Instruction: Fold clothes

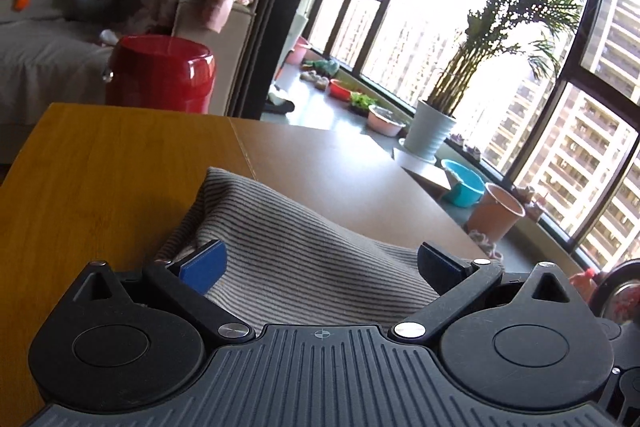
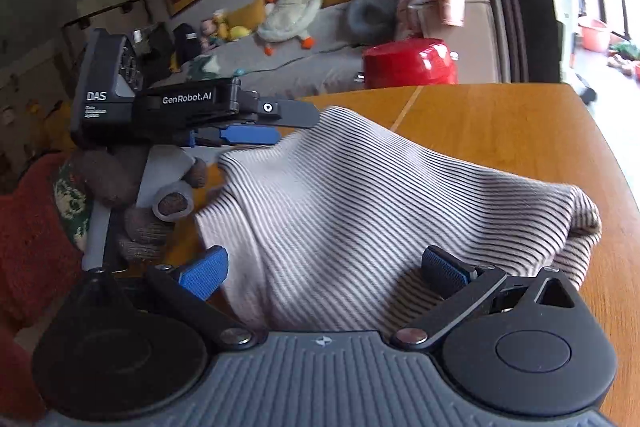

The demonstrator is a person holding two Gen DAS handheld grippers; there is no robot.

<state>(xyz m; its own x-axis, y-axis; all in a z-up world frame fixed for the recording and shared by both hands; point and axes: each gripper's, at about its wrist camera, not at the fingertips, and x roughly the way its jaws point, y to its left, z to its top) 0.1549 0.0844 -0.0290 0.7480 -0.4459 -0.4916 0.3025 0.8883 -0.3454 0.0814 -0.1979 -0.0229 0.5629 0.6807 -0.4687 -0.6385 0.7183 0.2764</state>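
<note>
Centre frame in both views, the grey-and-white pinstriped knit garment [image 2: 360,211] is bunched into a soft hump on the honey-coloured wooden table [image 2: 520,139], its rolled hem curling over at the right of the right wrist view and stopping short of the table's right edge, where a strip of bare wood runs down the frame. The right gripper [image 2: 326,271] sits low at the bottom of its own view, blue-padded fingers [image 2: 204,273] spread wide with striped cloth lying between them, not pinched. Over in the upper left of that view, the left gripper [image 2: 260,133] comes in side-on, black body marked GenRobot.AI, its blue tips at the cloth's far left edge; from this angle I cannot tell whether they actually nip the fabric. Its own view settles the rest: the left gripper [image 1: 320,259] has its fingers [image 1: 206,265] wide apart, the garment [image 1: 288,239] mounded between them and rising to a folded peak mid-frame. Beyond that peak the table [image 1: 100,167] lies bare to its far edge in the upper part of the frame, with a seam running through it. Past the edge, a glossy red round bucket [image 1: 160,75] stands upper left, a white plush goose [image 2: 290,11] lies on the grey sofa [image 2: 312,63], and a potted palm in a white ribbed pot [image 1: 430,131] stands by the window at right.
</note>
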